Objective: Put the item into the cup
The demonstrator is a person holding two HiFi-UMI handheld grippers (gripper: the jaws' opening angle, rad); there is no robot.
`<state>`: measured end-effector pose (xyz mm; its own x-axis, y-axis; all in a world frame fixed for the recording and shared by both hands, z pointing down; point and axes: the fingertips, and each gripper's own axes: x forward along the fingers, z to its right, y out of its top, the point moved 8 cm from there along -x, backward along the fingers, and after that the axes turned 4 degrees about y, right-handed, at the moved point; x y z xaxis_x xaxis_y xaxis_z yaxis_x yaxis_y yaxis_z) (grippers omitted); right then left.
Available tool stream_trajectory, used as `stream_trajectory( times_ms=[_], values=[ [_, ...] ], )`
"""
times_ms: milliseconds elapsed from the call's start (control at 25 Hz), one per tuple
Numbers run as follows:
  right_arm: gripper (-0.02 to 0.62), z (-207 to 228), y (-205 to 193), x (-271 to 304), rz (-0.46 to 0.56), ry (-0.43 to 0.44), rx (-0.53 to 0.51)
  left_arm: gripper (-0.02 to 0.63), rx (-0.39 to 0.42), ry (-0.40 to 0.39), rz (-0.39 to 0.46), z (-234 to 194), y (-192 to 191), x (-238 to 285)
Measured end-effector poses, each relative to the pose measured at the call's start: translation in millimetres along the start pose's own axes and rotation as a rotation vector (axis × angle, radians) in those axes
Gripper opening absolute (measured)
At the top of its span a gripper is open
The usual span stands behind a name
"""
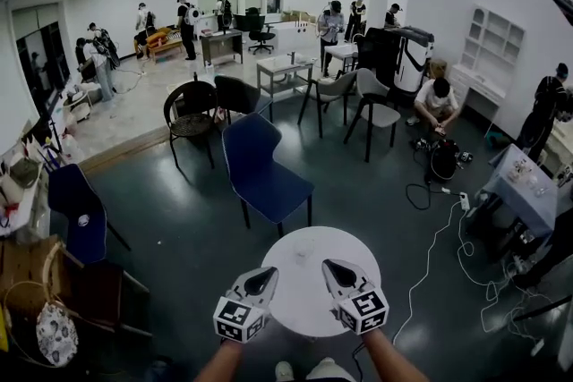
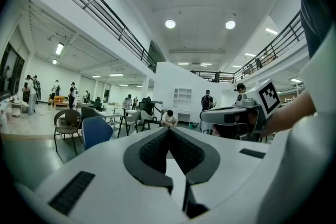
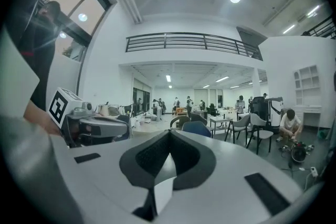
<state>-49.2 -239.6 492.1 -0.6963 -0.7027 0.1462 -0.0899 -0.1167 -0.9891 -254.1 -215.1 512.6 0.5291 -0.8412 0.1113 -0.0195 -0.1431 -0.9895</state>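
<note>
Round white surface (image 1: pixel 306 298) on dark floor (image 1: pixel 179 219), small clear thing (image 1: pixel 302 250) near far edge, too faint to identify

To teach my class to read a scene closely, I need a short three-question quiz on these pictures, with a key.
1. True or false: the left gripper holds a red ball.
2. What stands just behind the round white table? A) a dark blue chair B) a green sofa C) a ladder
3. Fill in: the jaws of the right gripper are ____.
Key: 1 false, its jaws are together with nothing between them; 2 A; 3 shut.
</note>
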Motion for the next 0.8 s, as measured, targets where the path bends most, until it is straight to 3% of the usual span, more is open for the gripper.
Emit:
stream_trajectory(
  times_ms=[440, 800],
  values=[
    [0.009, -6.3, 18.1, -14.4, 0.041, -0.010, -0.018, 0.017, 0.035, -0.013, 0.056, 13.7, 25.5, -10.1],
    [0.009, 5.2, 23.5, -62.1, 0.053, -0.009, -0.024, 0.017, 0.053, -0.006, 0.083, 60.7, 38.4, -10.6]
  ],
)
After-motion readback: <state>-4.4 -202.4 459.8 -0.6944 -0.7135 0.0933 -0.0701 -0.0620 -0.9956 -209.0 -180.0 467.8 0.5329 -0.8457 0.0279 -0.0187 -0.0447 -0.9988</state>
